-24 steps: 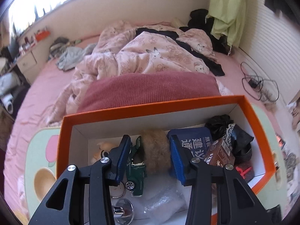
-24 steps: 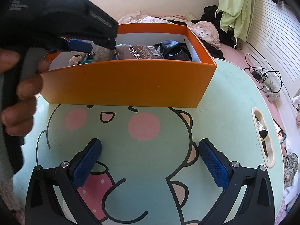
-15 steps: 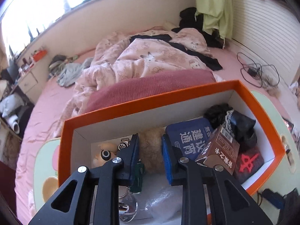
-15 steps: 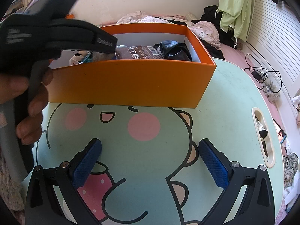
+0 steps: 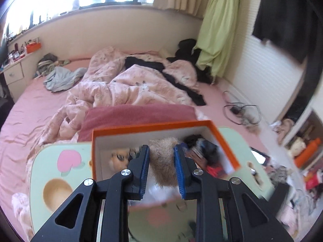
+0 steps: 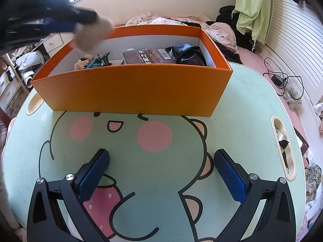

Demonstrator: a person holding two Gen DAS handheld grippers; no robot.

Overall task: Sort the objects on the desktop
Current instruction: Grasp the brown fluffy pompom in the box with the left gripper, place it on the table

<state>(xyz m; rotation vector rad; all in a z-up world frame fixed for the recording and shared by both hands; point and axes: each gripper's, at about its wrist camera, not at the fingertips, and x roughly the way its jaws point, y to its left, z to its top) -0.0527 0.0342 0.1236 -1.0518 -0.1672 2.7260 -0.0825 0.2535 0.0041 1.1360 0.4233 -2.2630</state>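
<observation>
Left wrist view: left gripper (image 5: pixel 161 165) pinches fluffy tan plush ball (image 5: pixel 162 161) above open orange cardboard box (image 6: pixel 131 84). Right gripper (image 6: pixel 161 173) spread wide, empty, over mint cartoon tabletop (image 6: pixel 232 104).

Your left camera looks down steeply from above the orange box (image 5: pixel 163 125), facing the bed (image 5: pixel 40 92) and window beyond. Your right camera sits low and close over the counter (image 6: pixel 242 100), facing the box's near wall. Both views share the box, its contents, the bed and the green cloth (image 6: pixel 252 6).
</observation>
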